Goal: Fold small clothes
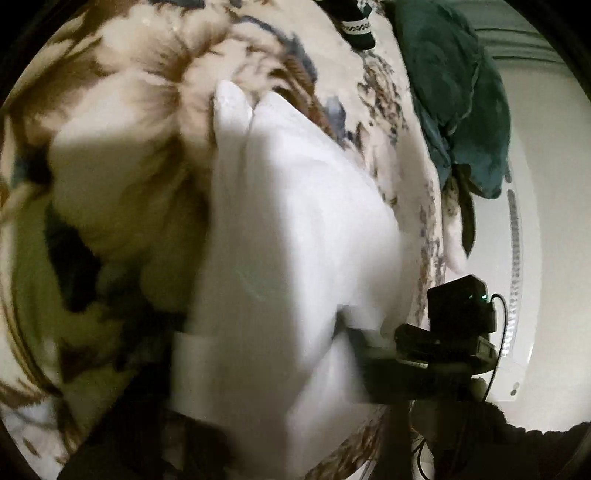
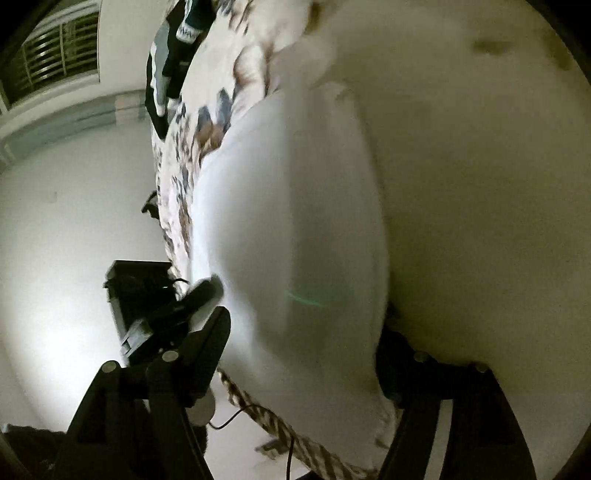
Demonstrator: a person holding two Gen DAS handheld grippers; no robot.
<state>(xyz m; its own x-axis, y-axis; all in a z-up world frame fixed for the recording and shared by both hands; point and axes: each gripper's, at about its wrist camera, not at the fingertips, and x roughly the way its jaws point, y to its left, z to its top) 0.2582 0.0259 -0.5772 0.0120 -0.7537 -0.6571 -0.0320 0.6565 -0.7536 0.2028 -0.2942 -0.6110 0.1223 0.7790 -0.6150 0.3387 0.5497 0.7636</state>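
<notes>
A white garment [image 1: 288,229] hangs blurred in front of the left wrist camera and hides my left gripper's fingers. In the left wrist view my right gripper [image 1: 373,343] comes in from the lower right with its tip at the garment's edge. In the right wrist view the same white garment [image 2: 295,240] fills the middle between my right gripper's black fingers [image 2: 210,332], which stand wide apart with cloth draped across them. My left gripper [image 2: 201,295] shows at the left, its tip closed on the garment's edge.
A fleece blanket with brown and blue flower print [image 1: 147,92] covers the bed. A dark teal cloth [image 1: 454,96] and a black garment with white trim [image 1: 356,26] lie at the far edge. White wall [image 2: 66,221] and a barred window [image 2: 51,48] are to the left.
</notes>
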